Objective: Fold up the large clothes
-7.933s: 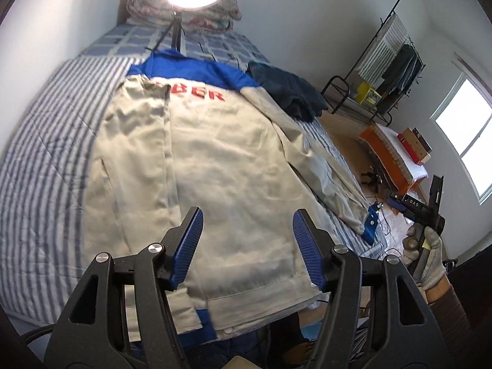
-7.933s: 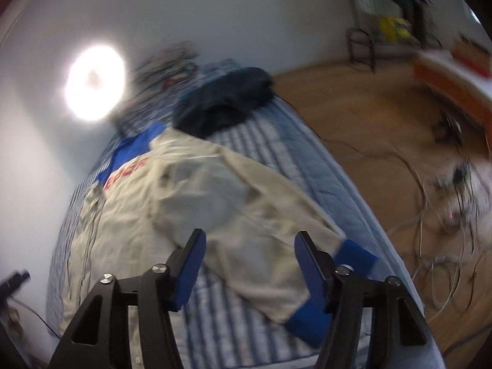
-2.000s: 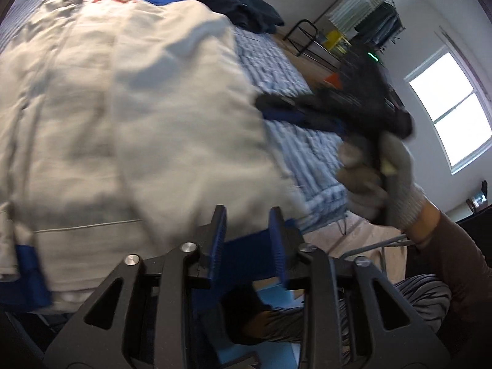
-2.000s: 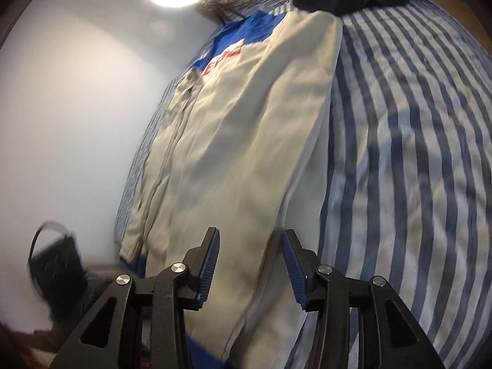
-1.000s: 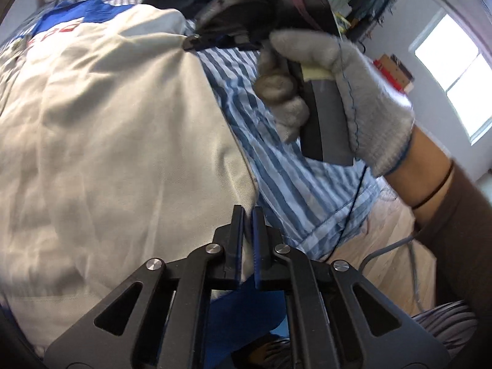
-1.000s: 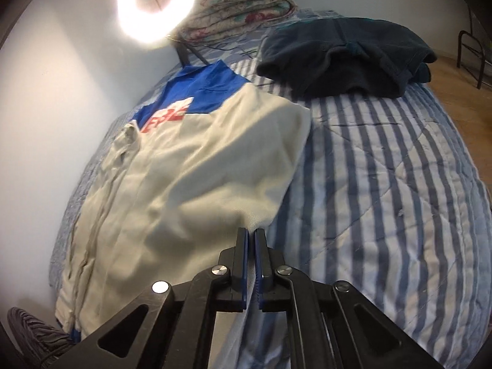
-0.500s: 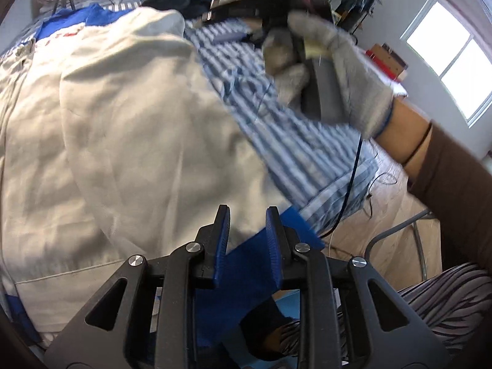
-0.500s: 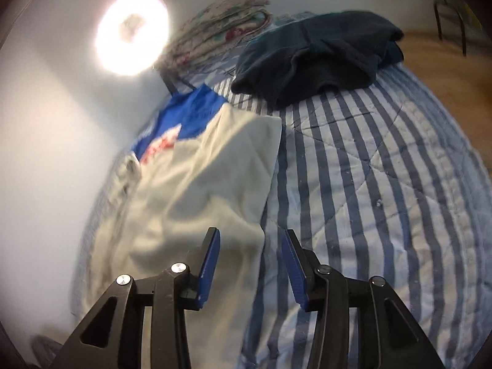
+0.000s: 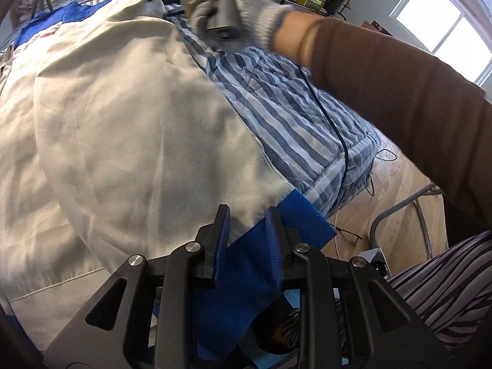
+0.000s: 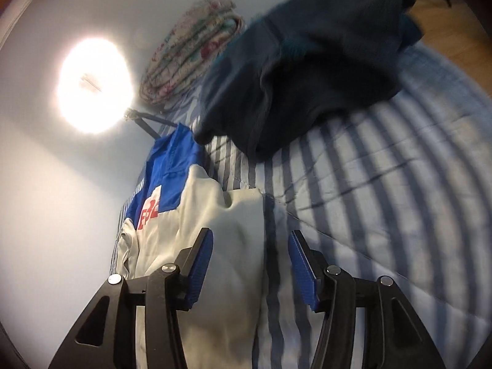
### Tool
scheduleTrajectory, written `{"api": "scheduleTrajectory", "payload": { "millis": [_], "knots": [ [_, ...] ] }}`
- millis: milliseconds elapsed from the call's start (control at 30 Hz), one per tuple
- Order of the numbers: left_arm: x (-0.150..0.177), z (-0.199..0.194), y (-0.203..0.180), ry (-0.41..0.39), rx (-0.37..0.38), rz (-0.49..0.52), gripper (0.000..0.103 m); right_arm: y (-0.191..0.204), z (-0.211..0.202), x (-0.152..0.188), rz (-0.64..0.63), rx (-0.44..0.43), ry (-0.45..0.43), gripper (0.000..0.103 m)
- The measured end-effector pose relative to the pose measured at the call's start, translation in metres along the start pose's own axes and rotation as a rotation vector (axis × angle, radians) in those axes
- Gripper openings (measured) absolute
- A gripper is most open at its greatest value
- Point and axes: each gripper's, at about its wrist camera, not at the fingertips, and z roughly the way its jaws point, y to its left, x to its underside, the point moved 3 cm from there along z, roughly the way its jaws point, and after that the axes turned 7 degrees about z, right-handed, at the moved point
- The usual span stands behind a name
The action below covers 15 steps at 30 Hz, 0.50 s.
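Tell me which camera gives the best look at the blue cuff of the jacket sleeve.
The left wrist view. The blue cuff lies close and sharp there, passing between the fingers of the left gripper, whose pads stand apart from it. The right wrist view shows only the jacket's blue shoulder and beige body, no cuff.

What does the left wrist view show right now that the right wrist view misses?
Only the left wrist view shows the blue cuff lying between the left gripper's parted jaws, the gloved right hand, the window and the wooden floor. Only the right wrist view shows the ring light, the folded floral blanket and the right gripper, jaws opening, nothing pinched. Both show the beige jacket on the striped bedspread.
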Motion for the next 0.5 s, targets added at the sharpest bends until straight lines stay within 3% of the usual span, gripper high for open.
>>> {"api": "scheduleTrajectory", "payload": {
  "millis": [33, 67, 100, 167, 267, 333, 367, 400, 500],
  "knots": [
    [0.0, 0.0, 0.001, -0.001, 0.005, -0.001, 0.023, 0.004, 0.004, -0.001, -0.005, -0.033, 0.005, 0.042],
    [0.0, 0.001, 0.001, -0.002, 0.01, -0.004, 0.023, 0.011, 0.007, -0.003, -0.029, -0.058, 0.019, 0.012],
    [0.0, 0.001, 0.001, -0.004, 0.014, -0.009, 0.023, 0.018, 0.007, -0.004, -0.072, -0.043, 0.015, 0.005],
    [0.003, 0.003, 0.002, -0.014, 0.015, -0.012, 0.023, 0.041, 0.006, -0.008, -0.213, 0.072, -0.025, 0.002],
    [0.006, 0.004, 0.0, -0.029, 0.002, 0.013, 0.023, 0.047, 0.019, -0.012, -0.261, 0.25, -0.015, 0.002],
    [0.007, 0.003, -0.001, -0.026, 0.018, 0.011, 0.023, 0.053, 0.02, -0.006, -0.288, 0.306, -0.005, 0.01],
    [0.007, 0.001, -0.001, -0.024, 0.027, 0.008, 0.023, 0.055, 0.013, -0.002, -0.285, 0.317, -0.012, 0.027],
    [0.007, -0.003, 0.0, -0.024, 0.039, 0.0, 0.023, 0.056, 0.005, 0.001, -0.275, 0.311, -0.021, 0.038],
    [0.009, -0.023, 0.006, -0.052, 0.066, -0.041, 0.023, 0.058, -0.027, 0.016, -0.238, 0.264, -0.028, 0.038]
  ]
}}
